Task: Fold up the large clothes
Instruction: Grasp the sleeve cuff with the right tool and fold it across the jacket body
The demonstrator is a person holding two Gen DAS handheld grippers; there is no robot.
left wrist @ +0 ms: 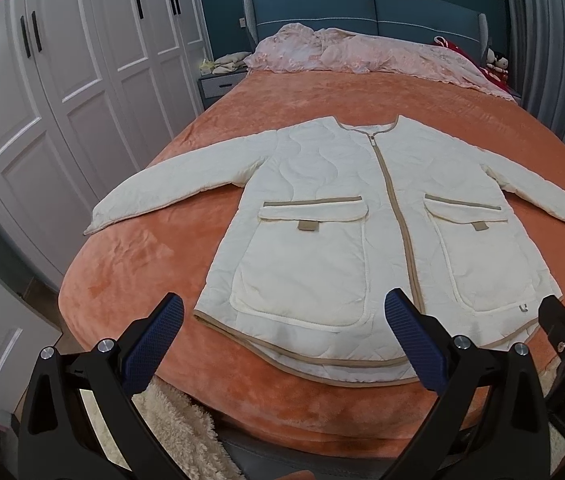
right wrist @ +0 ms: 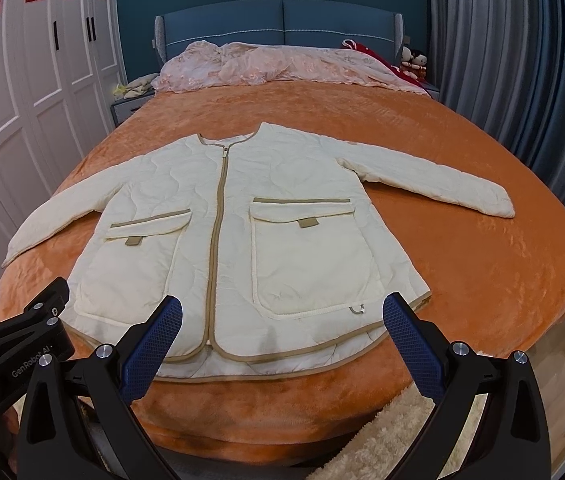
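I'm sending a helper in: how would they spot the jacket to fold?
On the orange plush bedspread, nearer the foot, lies the cream quilted zip jacket, face up, sleeves spread. Tan trim and two flap pockets distinguish it from the pink crumpled blanket by the headboard.

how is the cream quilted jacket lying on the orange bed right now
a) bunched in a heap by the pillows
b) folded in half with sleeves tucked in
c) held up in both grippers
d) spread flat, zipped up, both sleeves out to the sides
d: the cream quilted jacket lies flat on the orange bed cover, tan zipper closed, sleeves spread, and both open grippers, left and right, hold nothing.
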